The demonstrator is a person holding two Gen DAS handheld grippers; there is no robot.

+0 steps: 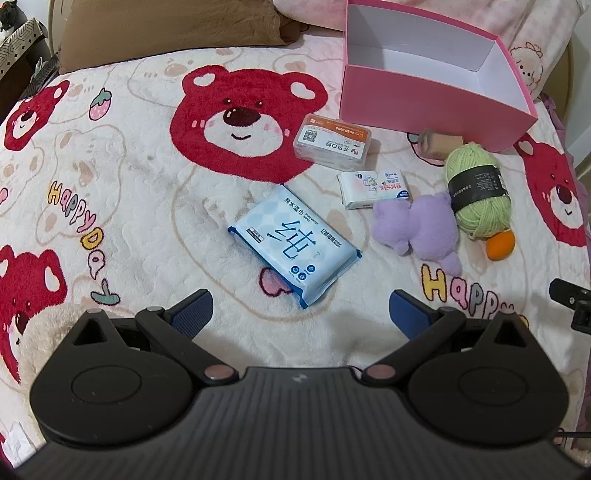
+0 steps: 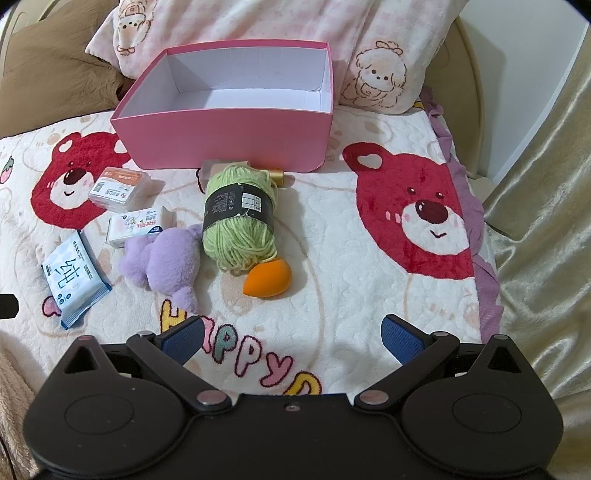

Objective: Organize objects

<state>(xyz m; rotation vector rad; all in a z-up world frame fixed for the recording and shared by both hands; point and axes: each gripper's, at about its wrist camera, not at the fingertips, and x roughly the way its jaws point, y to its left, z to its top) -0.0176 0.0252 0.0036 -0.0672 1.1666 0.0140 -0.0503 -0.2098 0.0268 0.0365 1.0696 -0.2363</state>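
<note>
A bed blanket (image 2: 332,236) printed with red bears carries the clutter; pillows (image 2: 258,33) lie behind. The pink box (image 2: 221,136) holds nothing. Left gripper (image 1: 301,312) and right gripper (image 2: 291,338) gape wide, empty.

A bed carries everything, spread with a white blanket (image 2: 332,229) printed with red bears and "HAPPY DAY" lettering. In the right wrist view, an open pink box (image 2: 221,136) sits at upper centre. Just below it lie a green yarn ball (image 2: 240,221), an orange makeup sponge (image 2: 267,282) touching its lower end, and a purple plush toy (image 2: 166,258) to its left. Further left are a tissue pack (image 2: 138,225), a clear floss-pick case (image 2: 120,188) and a blue wet-wipe pack (image 2: 74,277). Pillows (image 2: 376,81) rest along the top.
</note>
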